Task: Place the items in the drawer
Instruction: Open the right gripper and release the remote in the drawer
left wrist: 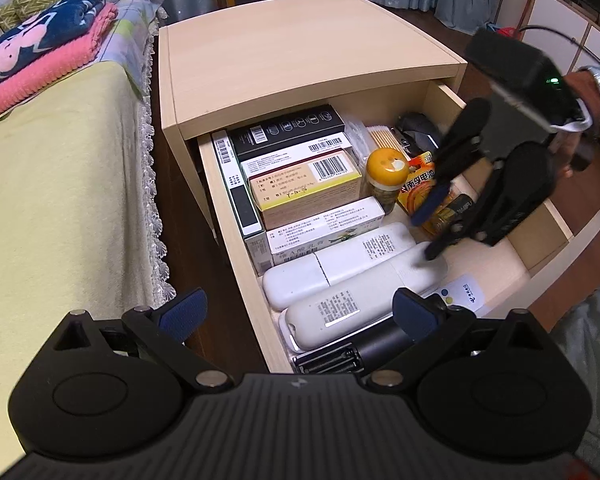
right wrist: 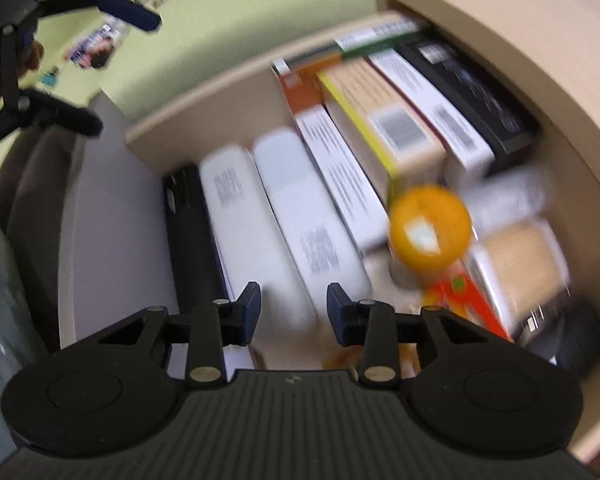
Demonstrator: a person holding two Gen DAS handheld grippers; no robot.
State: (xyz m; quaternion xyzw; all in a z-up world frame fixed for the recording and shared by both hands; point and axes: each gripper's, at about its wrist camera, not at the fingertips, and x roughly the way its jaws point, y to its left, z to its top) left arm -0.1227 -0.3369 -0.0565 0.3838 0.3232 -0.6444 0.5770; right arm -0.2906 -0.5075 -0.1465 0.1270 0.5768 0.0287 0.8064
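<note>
two white remotes (left wrist: 340, 268), five boxes (left wrist: 306, 188), one yellow-capped jar (left wrist: 386, 166)

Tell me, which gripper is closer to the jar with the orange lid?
Right. The right gripper hangs open inside the drawer, just beside the jar. The left gripper, also open, sits back at the drawer's front end.

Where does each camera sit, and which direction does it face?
Left wrist: on the left gripper, above the drawer's front, looking toward the back; its own fingers show, also the right gripper and a hand.
Right wrist: on the right gripper, looking down and left across the drawer, blurred; its own fingers show, and the left gripper.
Shared: white remotes, yellow-lidded jar, boxes.
</note>
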